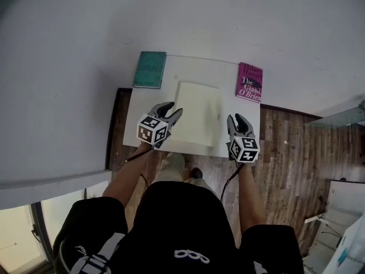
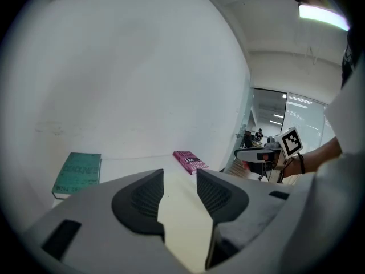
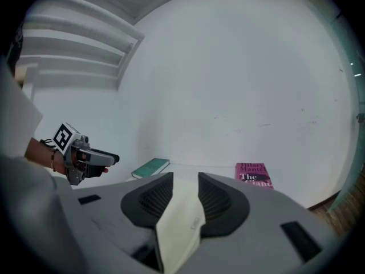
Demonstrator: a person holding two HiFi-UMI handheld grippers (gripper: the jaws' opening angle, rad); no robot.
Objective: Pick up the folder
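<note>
The folder (image 1: 197,113), cream and closed, lies flat in the middle of a white table (image 1: 188,67) that stands against a white wall. A teal book (image 1: 150,69) lies at the table's back left corner and a magenta book (image 1: 250,81) at its back right. The left gripper (image 1: 171,108) hangs over the folder's near left edge, its jaws apart and gripping nothing (the folder shows through the gap). The right gripper (image 1: 236,120) is near the folder's near right corner, its jaws likewise parted and empty.
</note>
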